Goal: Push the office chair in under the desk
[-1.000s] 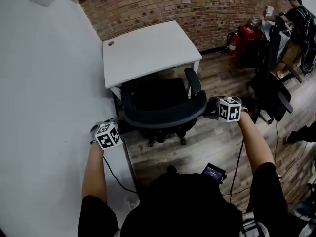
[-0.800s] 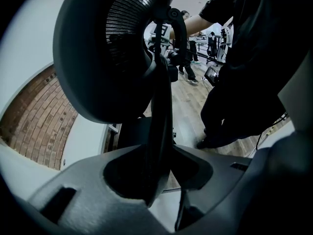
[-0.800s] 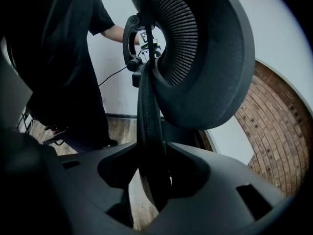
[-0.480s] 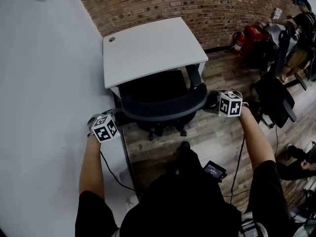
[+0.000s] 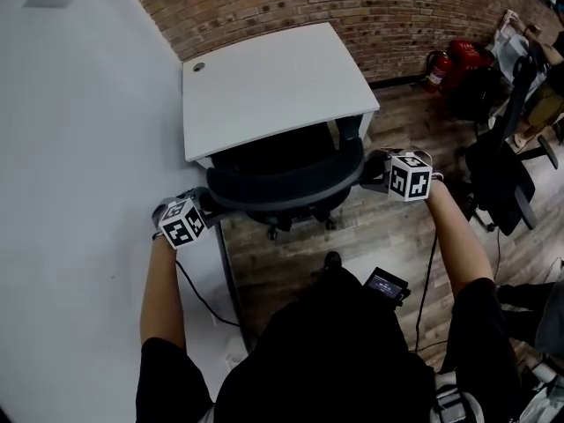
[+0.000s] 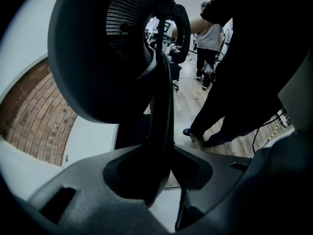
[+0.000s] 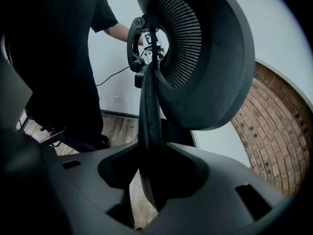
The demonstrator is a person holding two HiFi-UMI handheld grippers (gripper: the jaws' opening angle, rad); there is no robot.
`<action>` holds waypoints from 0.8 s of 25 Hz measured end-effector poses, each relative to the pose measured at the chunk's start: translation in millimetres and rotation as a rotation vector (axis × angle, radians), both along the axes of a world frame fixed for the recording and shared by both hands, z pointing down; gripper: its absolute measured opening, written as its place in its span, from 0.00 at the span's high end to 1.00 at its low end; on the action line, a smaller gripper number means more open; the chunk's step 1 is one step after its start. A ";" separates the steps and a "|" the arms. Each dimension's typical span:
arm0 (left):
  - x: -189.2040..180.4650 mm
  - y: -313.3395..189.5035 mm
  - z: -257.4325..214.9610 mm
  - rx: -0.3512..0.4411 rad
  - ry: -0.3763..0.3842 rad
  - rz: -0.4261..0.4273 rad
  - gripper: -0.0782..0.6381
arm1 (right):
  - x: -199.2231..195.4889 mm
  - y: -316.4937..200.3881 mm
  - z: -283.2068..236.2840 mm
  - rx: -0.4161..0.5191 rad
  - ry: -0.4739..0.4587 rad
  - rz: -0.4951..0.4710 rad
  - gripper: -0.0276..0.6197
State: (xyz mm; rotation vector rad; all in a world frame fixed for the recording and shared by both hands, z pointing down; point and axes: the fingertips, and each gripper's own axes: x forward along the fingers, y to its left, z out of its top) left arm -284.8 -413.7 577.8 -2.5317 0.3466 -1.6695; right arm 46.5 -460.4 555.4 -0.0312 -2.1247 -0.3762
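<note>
At the bottom of the head view, the person's forearms reach up-frame to either side of the office chair (image 5: 282,185). There the marker cubes cover most of the left tool (image 5: 205,206) and right tool (image 5: 371,171), so the grip shows only as contact with the two ends of the curved backrest. The left gripper view settles it: the left tool (image 6: 164,156) is clenched on the thin dark edge of the office chair (image 6: 98,58), whose mesh back swells across the upper left. The right gripper view mirrors this, with the right tool (image 7: 151,166) pinching the same rim and the mesh (image 7: 181,28) at upper centre. Both gripper views also catch the person's dark legs (image 6: 230,92) on the wooden floor (image 5: 352,245), which the head view hides. In the centre of the head view the chair's seat lies mostly beneath the white bench (image 5: 273,86), with only the backrest and wheels clear of its near edge. Beyond, a brick wall (image 5: 352,7) fills the top, with a red fire extinguisher (image 5: 458,55) at upper right.
</note>
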 end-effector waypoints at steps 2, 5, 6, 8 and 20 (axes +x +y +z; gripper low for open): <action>0.0 -11.9 2.0 0.004 -0.002 -0.013 0.68 | -0.4 -14.0 2.0 0.003 -0.001 -0.006 0.72; 0.5 -27.5 3.7 0.006 -0.005 -0.031 0.67 | -0.4 -33.8 3.6 0.010 -0.006 -0.014 0.72; 0.7 -32.6 4.0 0.006 -0.006 -0.038 0.67 | -0.5 -40.4 3.4 0.014 -0.008 -0.018 0.72; 1.7 -43.4 5.0 0.009 -0.008 -0.052 0.67 | -0.2 -53.6 3.5 0.022 -0.013 -0.026 0.72; -0.3 -102.1 4.7 0.009 -0.013 -0.075 0.67 | -4.2 -118.8 2.3 0.033 -0.027 -0.045 0.72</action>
